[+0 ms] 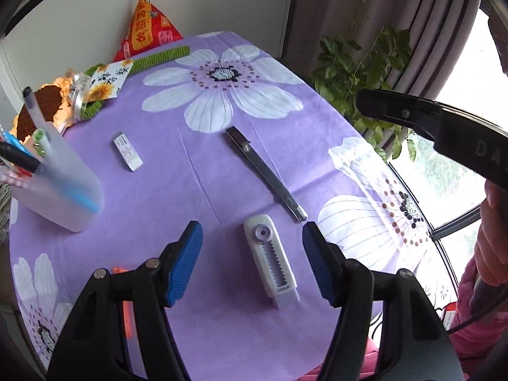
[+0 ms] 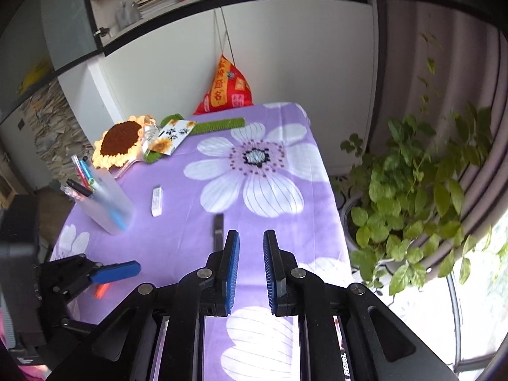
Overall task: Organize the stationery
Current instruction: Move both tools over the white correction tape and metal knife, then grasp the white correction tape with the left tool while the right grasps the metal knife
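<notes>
My left gripper (image 1: 252, 227) stands open just above the purple flowered tablecloth (image 1: 197, 197). A white sliding cutter (image 1: 271, 260) lies flat between its blue pads (image 1: 187, 263), which do not touch it. A long metal utility knife (image 1: 265, 173) lies beyond it, and a white eraser (image 1: 127, 151) further left. A frosted pen cup (image 1: 60, 187) holds several pens. My right gripper (image 2: 251, 235) hovers over the table, shut to a narrow gap with nothing in it. The knife's dark end (image 2: 218, 228) shows just past its left pad. The eraser (image 2: 157, 201) and the cup (image 2: 109, 203) lie to the left.
An orange marker (image 1: 127, 314) lies partly under the left gripper's finger. A crocheted sunflower (image 2: 120, 144), a card (image 2: 171, 139) and a red bag (image 2: 227, 90) sit at the table's far end. A potted plant (image 2: 412, 190) stands off the right edge. A pink sleeve (image 1: 476, 317) is near the right edge.
</notes>
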